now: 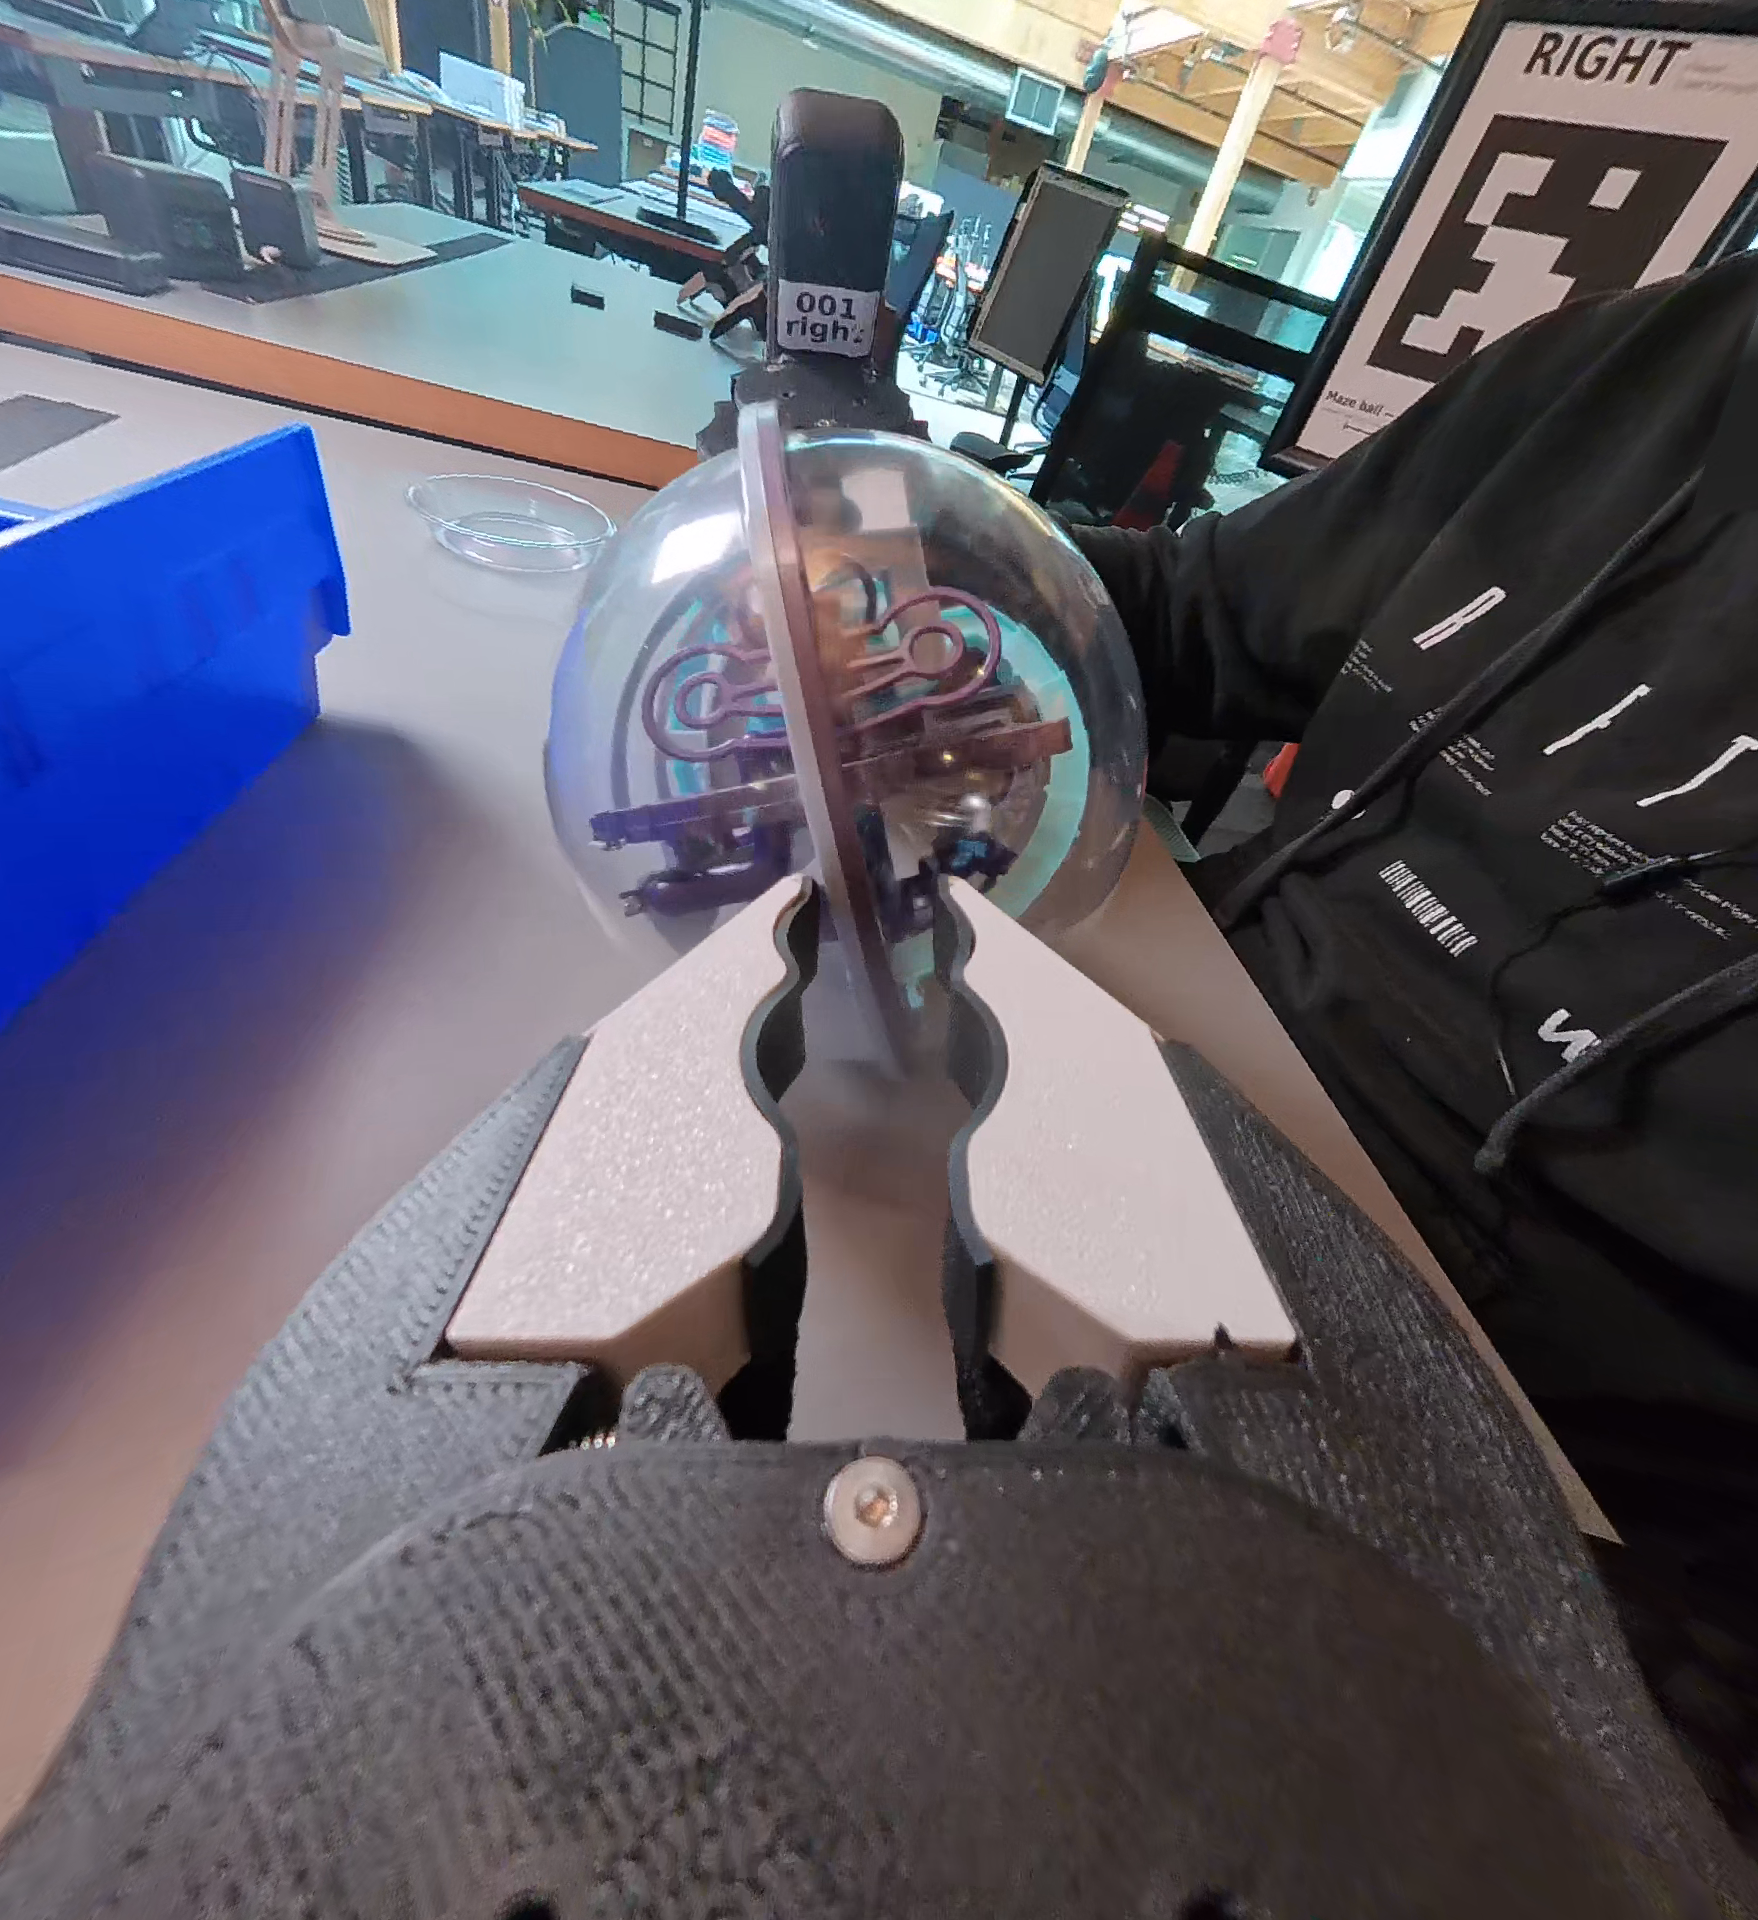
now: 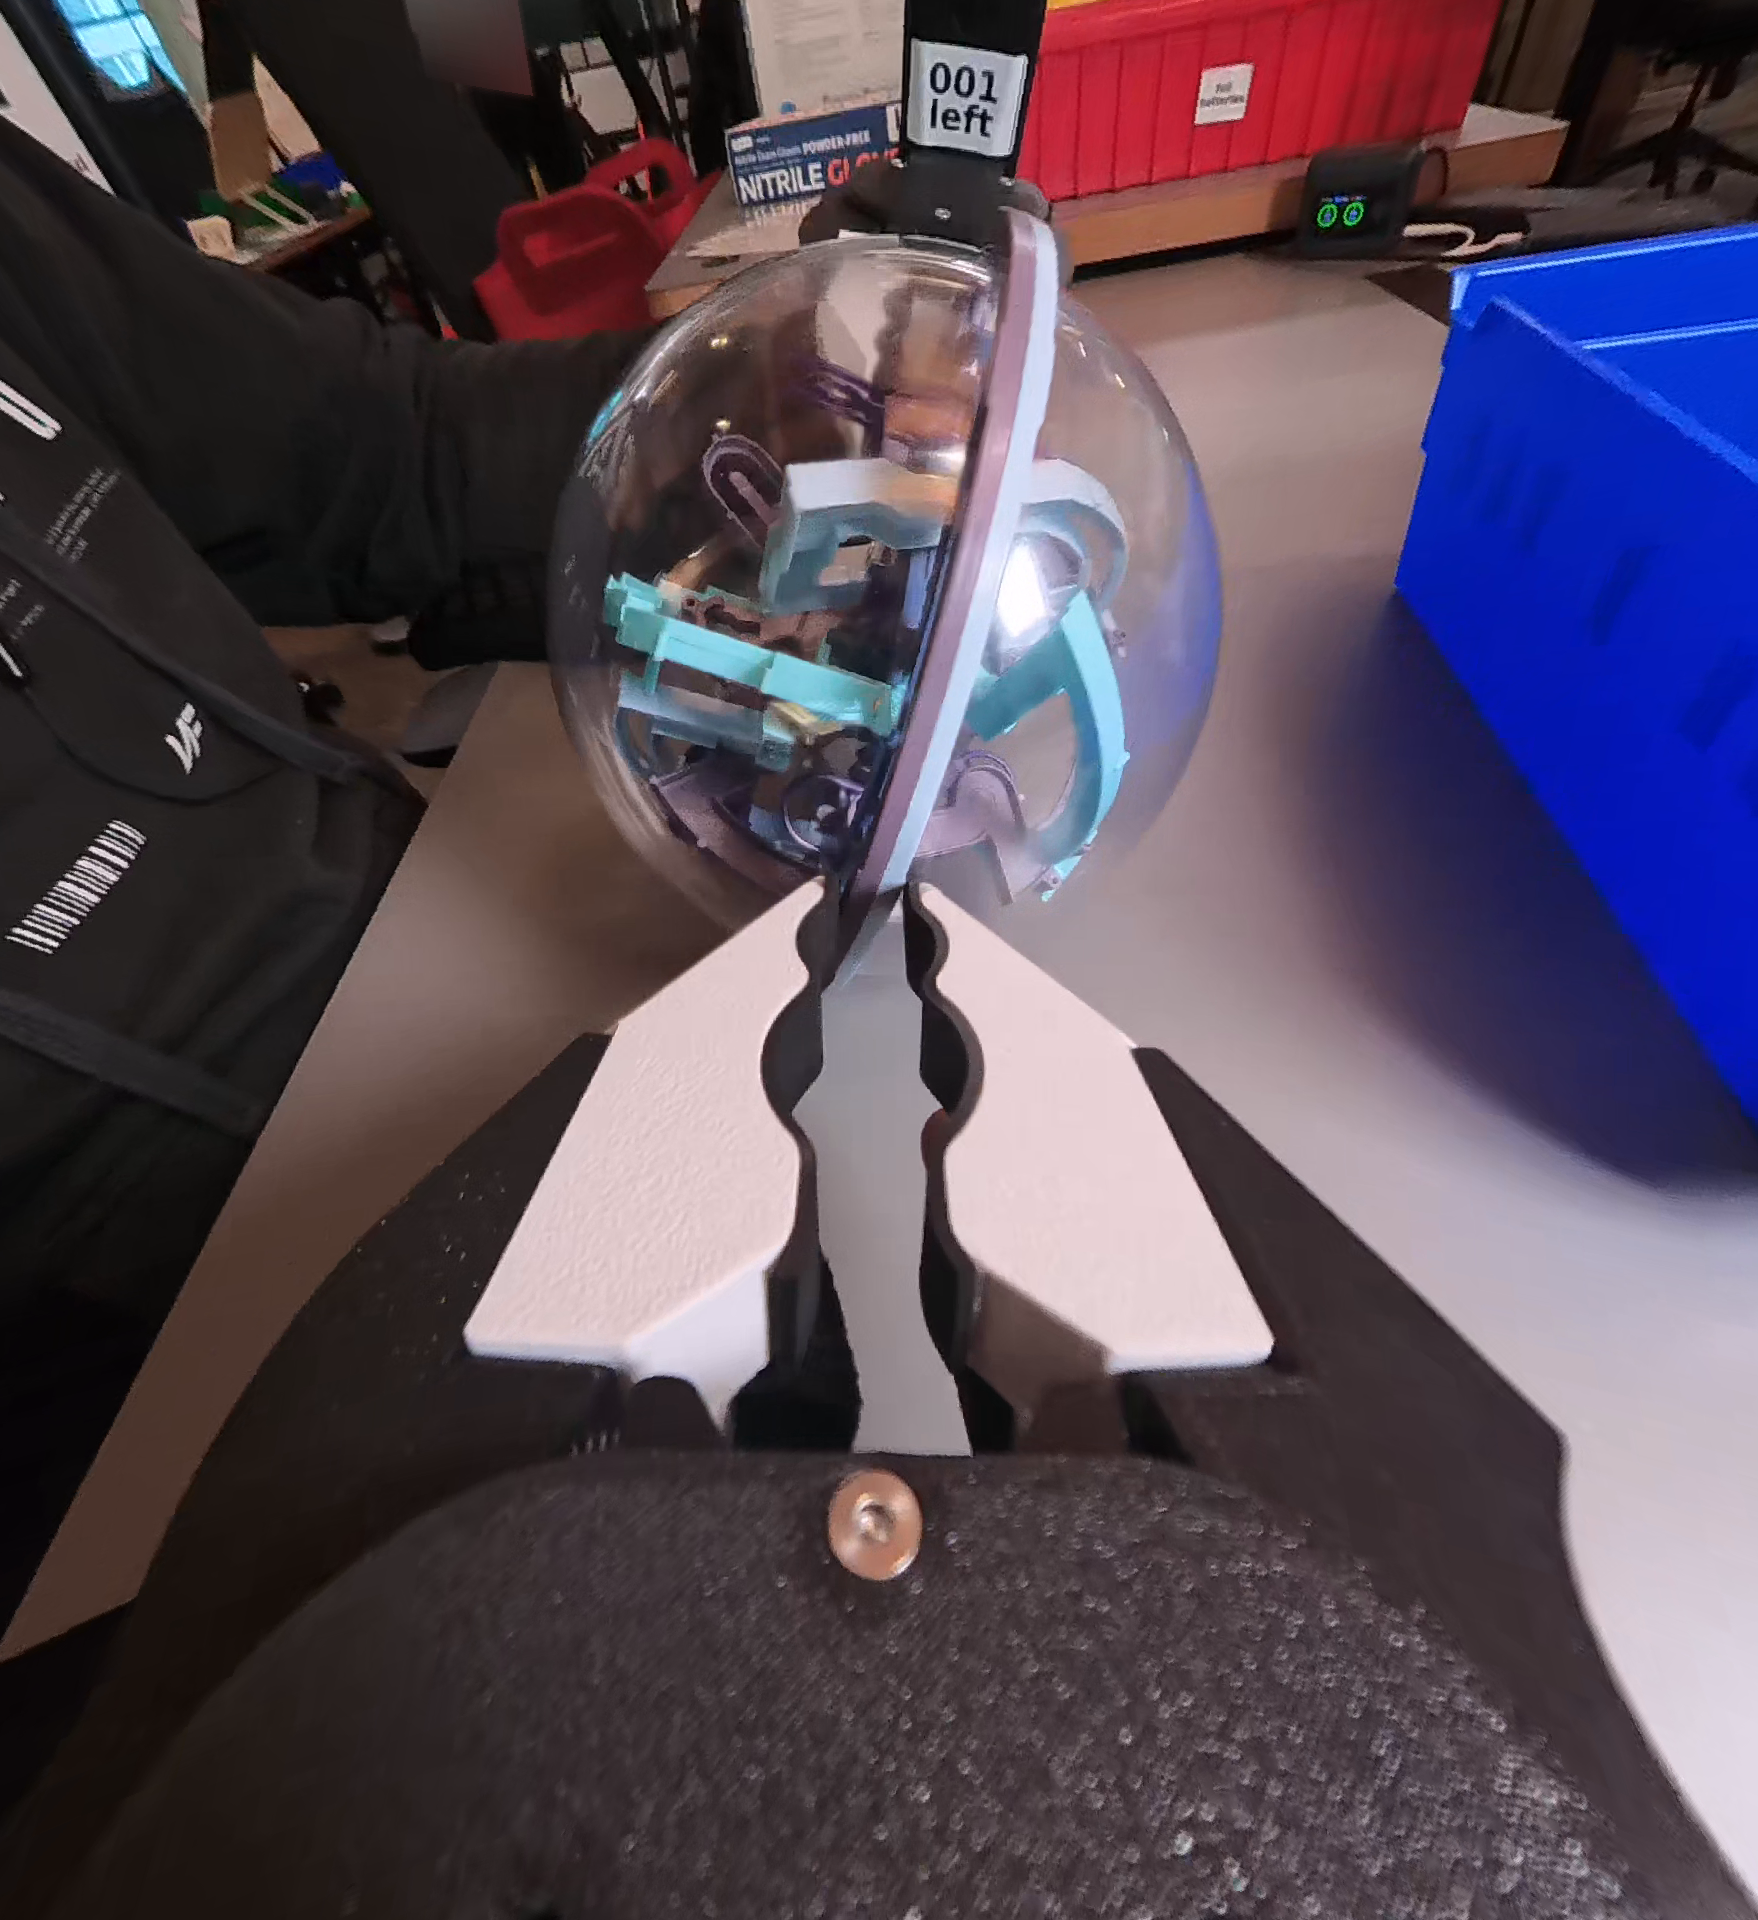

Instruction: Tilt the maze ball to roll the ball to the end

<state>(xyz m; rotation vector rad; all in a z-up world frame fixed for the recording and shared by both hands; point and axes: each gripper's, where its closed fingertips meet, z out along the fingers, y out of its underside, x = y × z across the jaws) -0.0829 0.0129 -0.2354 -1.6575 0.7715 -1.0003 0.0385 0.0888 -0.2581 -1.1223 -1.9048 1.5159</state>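
- Left gripper [image 1: 875, 914]: jaws drawn close, pinching the near edge of the maze ball's rim [image 1: 802, 665]; only the tips bear on it.
- Right gripper [image 2: 870, 914]: jaws likewise nearly shut on the opposite edge of the same rim, seen in the left wrist view at the far side of the globe [image 1: 833, 343].
- Maze ball [image 2: 875, 582]: clear globe held in the air between the two grippers, over the near edge of the table [image 1: 355, 935]; rim stands nearly upright, a little tilted.
- Tracks: purple loops and teal ramps inside the globe; motion blur hides fine detail.
- Ball [image 1: 976, 802]: small silvery bead low in the globe, right of the rim in the left wrist view; which track it sits on cannot be told.
- Handling note: both grips likely need to turn together about the rim line; small, slow tilts should keep the ball on its track.
- Risk: thin rim on narrow tips; uneven twist could slip it out.
- Bin [image 1: 127, 644]: blue, far side of the table, apart from the globe.
- Dish [image 1: 511, 520]: clear, on the table beyond the globe.
- Person: dark sleeve [image 2: 355, 468] beside the globe.
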